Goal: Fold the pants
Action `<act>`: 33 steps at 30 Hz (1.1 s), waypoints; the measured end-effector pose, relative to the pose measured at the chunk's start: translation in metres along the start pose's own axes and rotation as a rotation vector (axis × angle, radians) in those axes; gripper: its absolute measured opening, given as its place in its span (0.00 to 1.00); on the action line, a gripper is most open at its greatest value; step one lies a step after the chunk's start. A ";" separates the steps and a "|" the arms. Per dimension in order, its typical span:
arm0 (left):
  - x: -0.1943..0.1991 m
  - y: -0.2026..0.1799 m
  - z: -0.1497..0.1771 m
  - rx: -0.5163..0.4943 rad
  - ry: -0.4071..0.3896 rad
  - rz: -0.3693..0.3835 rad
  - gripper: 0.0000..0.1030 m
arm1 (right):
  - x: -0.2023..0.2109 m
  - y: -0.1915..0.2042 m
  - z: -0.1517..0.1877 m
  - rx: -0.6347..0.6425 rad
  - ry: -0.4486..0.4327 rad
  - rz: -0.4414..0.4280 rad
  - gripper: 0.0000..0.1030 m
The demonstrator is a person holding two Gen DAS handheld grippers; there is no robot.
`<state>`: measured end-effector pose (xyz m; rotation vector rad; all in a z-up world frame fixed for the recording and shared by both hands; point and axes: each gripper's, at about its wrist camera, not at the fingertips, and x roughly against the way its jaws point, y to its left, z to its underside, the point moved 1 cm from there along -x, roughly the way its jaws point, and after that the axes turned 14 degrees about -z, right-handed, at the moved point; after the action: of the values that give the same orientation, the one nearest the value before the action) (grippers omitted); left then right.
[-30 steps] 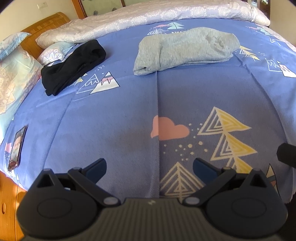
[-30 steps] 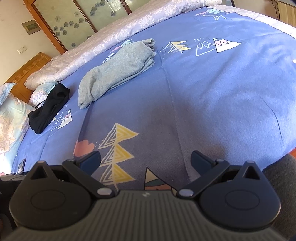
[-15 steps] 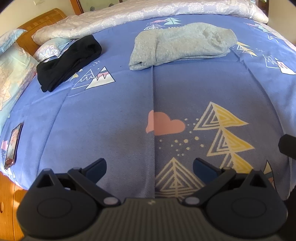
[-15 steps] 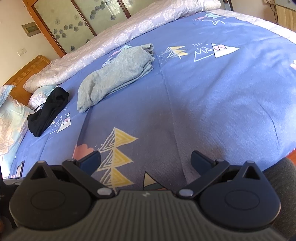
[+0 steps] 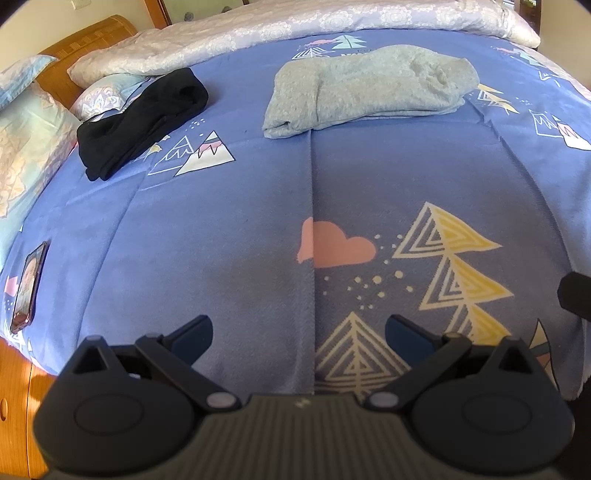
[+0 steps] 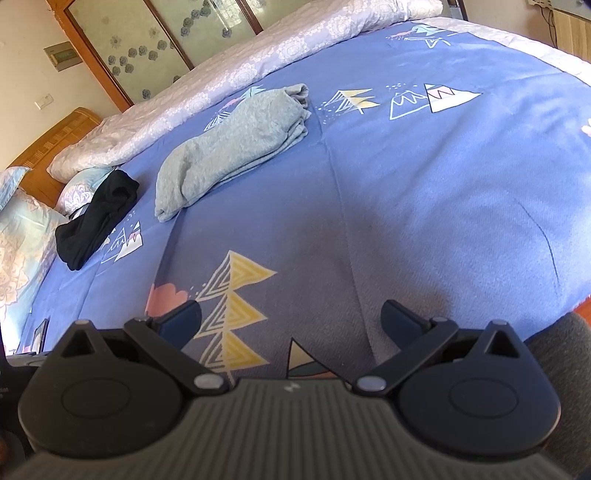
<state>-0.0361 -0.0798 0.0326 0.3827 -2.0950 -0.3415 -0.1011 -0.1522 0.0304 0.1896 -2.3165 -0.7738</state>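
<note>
Grey pants [image 5: 369, 86] lie folded in a long bundle on the blue bedspread [image 5: 221, 229] at the far side; they also show in the right wrist view [image 6: 236, 147]. Black pants [image 5: 144, 120] lie bunched up to their left, near the pillows, and show in the right wrist view [image 6: 96, 218] too. My left gripper [image 5: 299, 334] is open and empty, low over the near part of the bed. My right gripper [image 6: 291, 319] is open and empty, also near the bed's front edge, far from both garments.
A phone [image 5: 29, 286] lies at the bed's left edge. Pillows [image 5: 26, 147] and a wooden headboard [image 5: 88, 40] are at the left. A pale quilt [image 5: 295, 26] runs along the far side. The wooden bed frame [image 5: 14, 398] shows at the lower left.
Both grippers shifted slightly; the left wrist view now tilts a bit nearer toward the garments. Both stay open and empty. Nothing on the bed moved.
</note>
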 end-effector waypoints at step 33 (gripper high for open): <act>-0.002 0.001 0.000 0.015 0.000 0.067 1.00 | -0.002 -0.002 0.004 -0.002 0.011 -0.001 1.00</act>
<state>-0.0353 -0.0781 0.0316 0.3211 -2.1066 -0.2864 -0.1020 -0.1515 0.0261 0.1934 -2.3055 -0.7730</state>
